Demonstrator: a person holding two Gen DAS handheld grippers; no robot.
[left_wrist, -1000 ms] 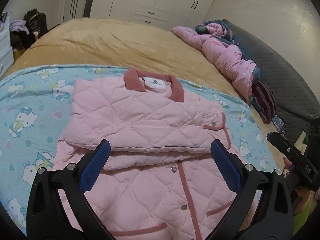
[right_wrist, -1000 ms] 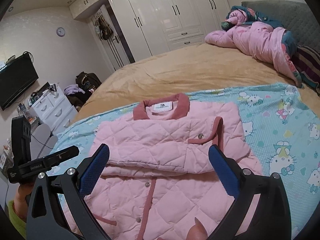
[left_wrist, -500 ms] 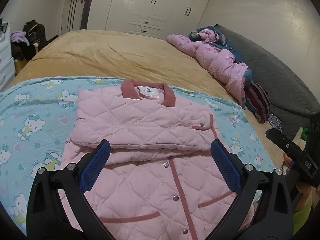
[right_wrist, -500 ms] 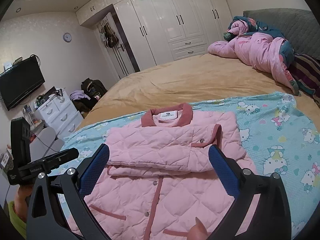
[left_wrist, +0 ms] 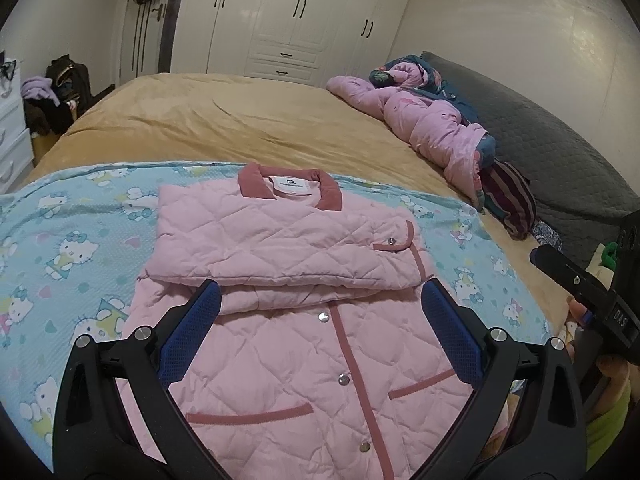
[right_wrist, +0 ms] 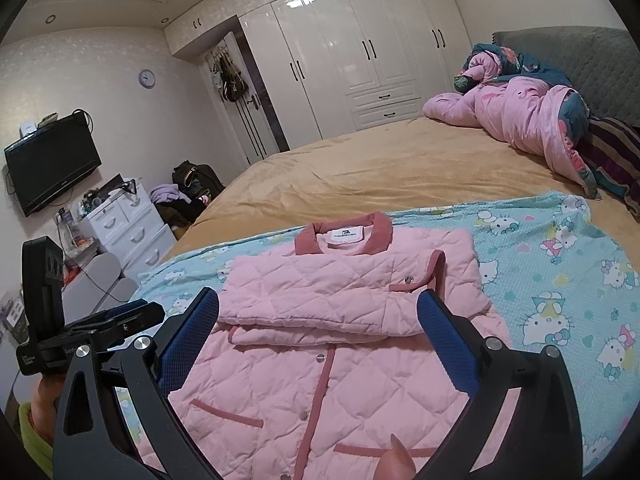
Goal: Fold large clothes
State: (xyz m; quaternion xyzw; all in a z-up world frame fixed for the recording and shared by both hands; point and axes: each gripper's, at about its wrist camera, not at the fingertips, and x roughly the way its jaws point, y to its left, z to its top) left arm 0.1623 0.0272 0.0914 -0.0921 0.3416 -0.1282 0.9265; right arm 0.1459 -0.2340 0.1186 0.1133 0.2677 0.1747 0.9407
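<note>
A pink quilted jacket (left_wrist: 288,304) with a darker pink collar lies front up on a blue cartoon-print blanket (left_wrist: 68,240); both sleeves are folded across its chest. It also shows in the right wrist view (right_wrist: 320,336). My left gripper (left_wrist: 320,332) is open and empty, held above the jacket's lower half. My right gripper (right_wrist: 318,340) is open and empty, also above the lower half. The right gripper's body (left_wrist: 592,296) shows at the right edge of the left wrist view, and the left gripper's body (right_wrist: 80,332) at the left edge of the right wrist view.
The blanket (right_wrist: 560,280) lies on a tan bed (left_wrist: 248,120). A crumpled pink duvet (left_wrist: 432,120) and a striped cloth (left_wrist: 512,204) lie by the grey headboard (left_wrist: 560,152). White wardrobes (right_wrist: 360,60), a white drawer unit (right_wrist: 128,228) and a wall TV (right_wrist: 52,164) stand beyond.
Both grippers have pulled back and risen from the jacket, so more of its lower half and hem pockets shows. The jacket has not moved.
</note>
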